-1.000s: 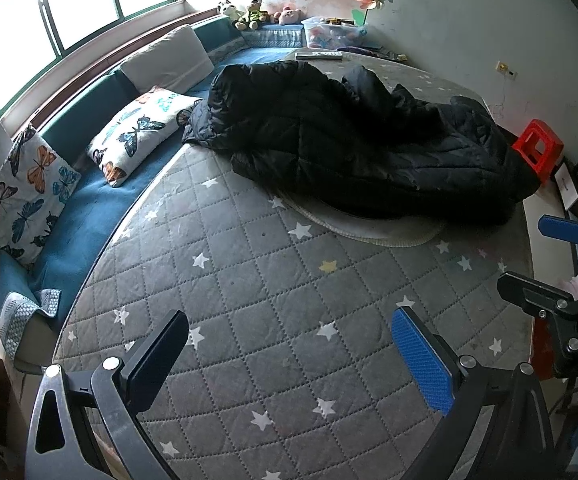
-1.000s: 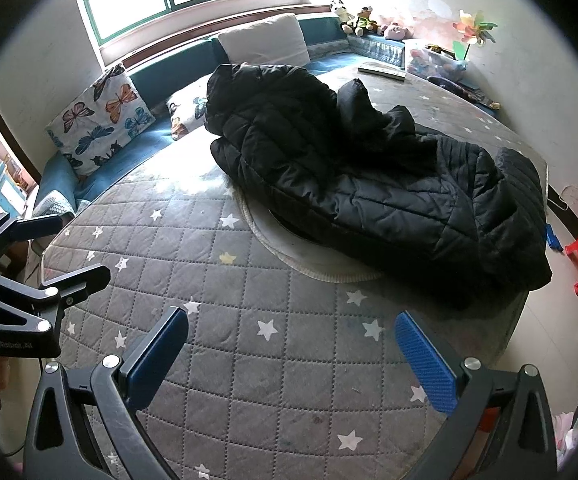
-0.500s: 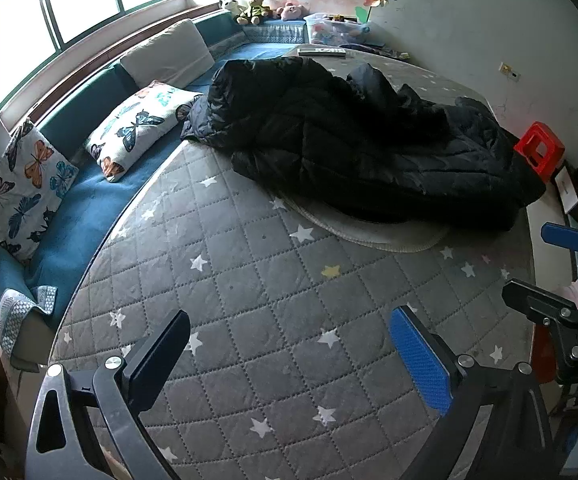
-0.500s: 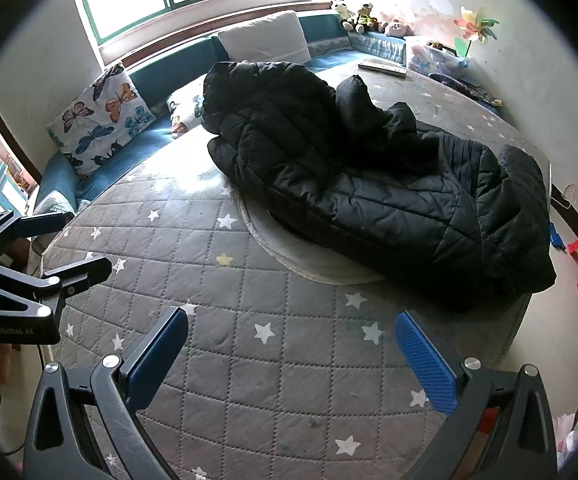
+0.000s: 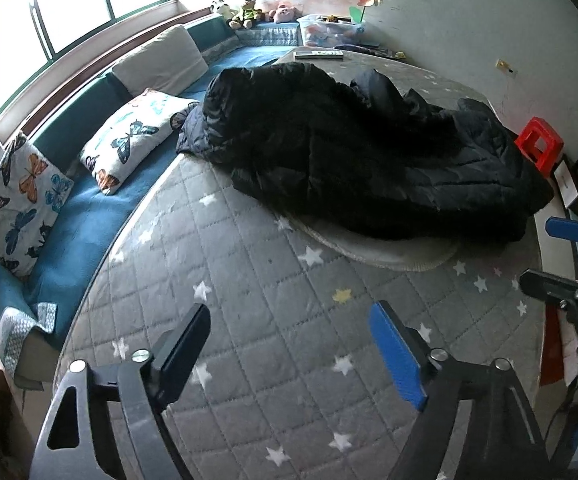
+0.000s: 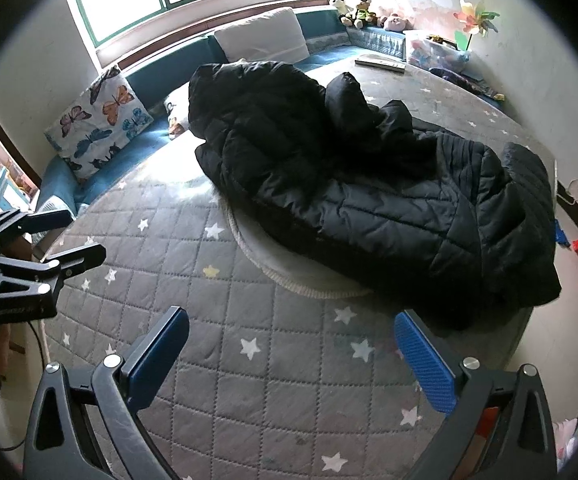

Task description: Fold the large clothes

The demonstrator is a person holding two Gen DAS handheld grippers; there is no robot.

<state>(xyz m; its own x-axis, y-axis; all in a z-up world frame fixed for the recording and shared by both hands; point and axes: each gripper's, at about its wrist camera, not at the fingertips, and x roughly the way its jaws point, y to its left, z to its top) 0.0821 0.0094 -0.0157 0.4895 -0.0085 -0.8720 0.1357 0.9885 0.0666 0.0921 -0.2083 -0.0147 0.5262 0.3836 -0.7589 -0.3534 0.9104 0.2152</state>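
Note:
A large black quilted coat [image 5: 369, 152] lies crumpled on the far half of a round grey star-quilted bed [image 5: 257, 340]; it also shows in the right wrist view [image 6: 369, 200]. A white round mat [image 6: 289, 272] lies partly under it. My left gripper [image 5: 291, 332] is open and empty above the bed's near part, well short of the coat. My right gripper [image 6: 291, 340] is open and empty, also short of the coat. Each gripper shows at the edge of the other's view.
Butterfly pillows [image 5: 21, 200] and a white cushion [image 5: 161, 60] lie on the blue bench [image 5: 81, 232] along the window. A red stool [image 5: 539, 148] stands on the floor right of the bed. Toys and a clear box [image 6: 429, 46] sit at the back.
Both grippers have moved slightly forward toward the coat, which looks a little larger now. Both stay open. The coat has not moved.

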